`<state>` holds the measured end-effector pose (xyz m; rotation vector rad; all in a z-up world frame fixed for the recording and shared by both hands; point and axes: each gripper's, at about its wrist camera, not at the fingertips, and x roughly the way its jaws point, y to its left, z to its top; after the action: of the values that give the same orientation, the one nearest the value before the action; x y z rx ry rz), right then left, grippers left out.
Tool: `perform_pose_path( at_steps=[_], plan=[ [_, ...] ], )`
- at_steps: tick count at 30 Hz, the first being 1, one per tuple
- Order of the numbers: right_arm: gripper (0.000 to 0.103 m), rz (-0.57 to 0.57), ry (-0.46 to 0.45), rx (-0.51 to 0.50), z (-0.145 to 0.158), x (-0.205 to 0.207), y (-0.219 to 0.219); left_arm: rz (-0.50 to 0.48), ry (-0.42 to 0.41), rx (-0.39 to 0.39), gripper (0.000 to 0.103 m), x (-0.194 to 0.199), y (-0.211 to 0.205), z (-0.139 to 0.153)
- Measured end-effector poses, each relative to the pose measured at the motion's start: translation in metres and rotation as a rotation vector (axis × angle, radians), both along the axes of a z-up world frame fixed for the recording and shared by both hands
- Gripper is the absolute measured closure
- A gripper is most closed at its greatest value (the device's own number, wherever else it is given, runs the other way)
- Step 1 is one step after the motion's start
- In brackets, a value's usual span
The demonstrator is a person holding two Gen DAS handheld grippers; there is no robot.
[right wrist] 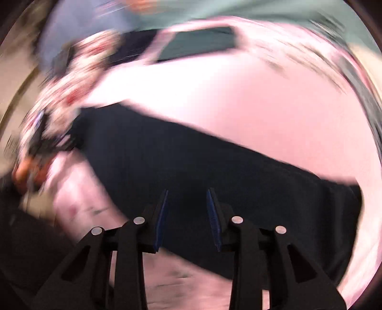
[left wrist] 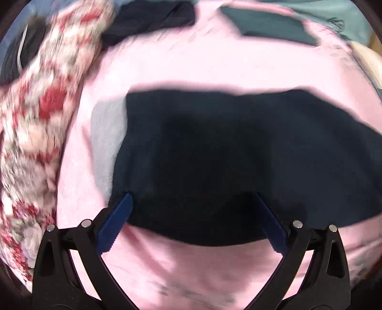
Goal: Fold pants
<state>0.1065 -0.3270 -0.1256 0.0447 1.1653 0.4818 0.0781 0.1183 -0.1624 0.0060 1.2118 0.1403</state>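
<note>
You have one pair of dark pants (left wrist: 214,155) in view, lying flat as a single piece on one pink sheet (left wrist: 226,62). One floral blanket (left wrist: 40,124) is bunched at the left. One folded dark green garment (left wrist: 269,26) lies at the far end, and one dark navy garment (left wrist: 152,19) beside it. One pale grey cloth patch (left wrist: 107,143) shows at the pants' left edge. You hold two grippers: left gripper (left wrist: 193,198) and right gripper (right wrist: 187,193), with two blue-padded fingers each. Blur prevents counting anything smaller.
</note>
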Motion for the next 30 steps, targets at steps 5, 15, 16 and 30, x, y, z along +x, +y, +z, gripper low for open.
perform_pose_path(
  at_steps=[5,15,16,30],
  plan=[
    [0.103,-0.359,0.051,0.074,-0.028,0.017,-0.106,-0.019,-0.015,-0.057,0.002,-0.009,0.013,0.001],
    [0.103,-0.406,-0.006,-0.021,-0.027,0.032,-0.124,-0.009,0.011,-0.052,0.002,-0.004,0.012,-0.002],
    [0.103,-0.454,0.001,0.028,-0.026,0.034,-0.136,-0.009,0.015,-0.05,0.002,-0.003,0.012,-0.002],
    [0.098,-0.411,-0.03,-0.104,-0.016,0.036,-0.149,0.014,0.018,-0.025,0.002,0.002,0.009,-0.002]
  ],
)
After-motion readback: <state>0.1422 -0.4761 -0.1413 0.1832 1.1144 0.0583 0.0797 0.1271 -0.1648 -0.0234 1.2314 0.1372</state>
